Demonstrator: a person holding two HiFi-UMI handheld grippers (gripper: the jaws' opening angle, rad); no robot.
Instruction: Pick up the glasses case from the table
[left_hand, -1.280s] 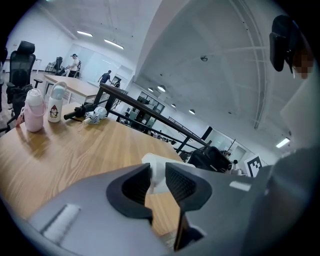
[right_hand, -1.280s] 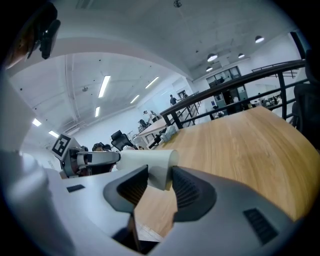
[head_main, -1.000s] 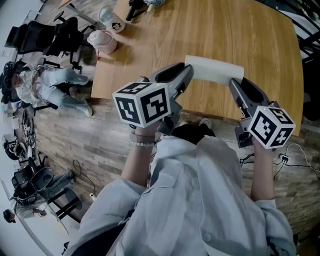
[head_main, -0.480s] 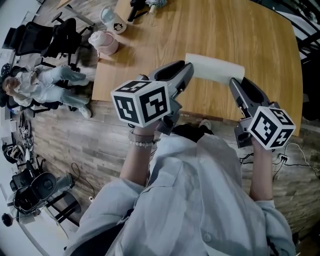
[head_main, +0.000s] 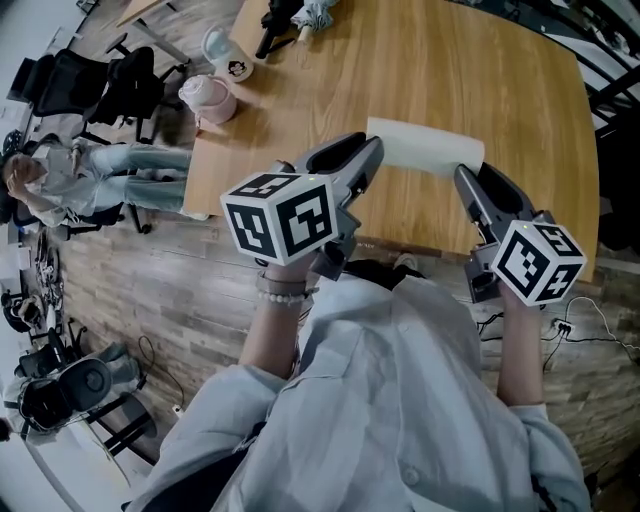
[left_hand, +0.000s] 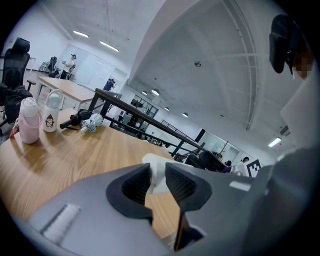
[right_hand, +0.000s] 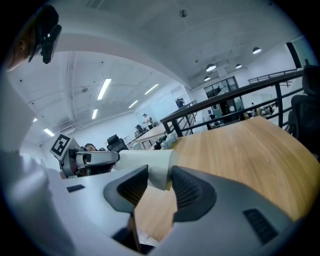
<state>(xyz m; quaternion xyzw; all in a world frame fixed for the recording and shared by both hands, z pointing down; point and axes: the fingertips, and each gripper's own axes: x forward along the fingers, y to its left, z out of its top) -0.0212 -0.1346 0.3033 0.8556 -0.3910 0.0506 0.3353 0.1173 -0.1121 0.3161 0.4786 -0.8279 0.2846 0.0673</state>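
Head view looks steeply down; both gripper views share the table (head_main: 450, 80).

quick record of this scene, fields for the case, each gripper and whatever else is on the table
case: white, lying on the table near its front edge
left gripper: open, tips at the case's left end
right gripper: open, tips at the case's right end
held: nothing
far left corner: pink bottle, white cup, umbrella

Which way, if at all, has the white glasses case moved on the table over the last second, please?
No. In the head view, the glasses case keeps its place against the table's near edge.
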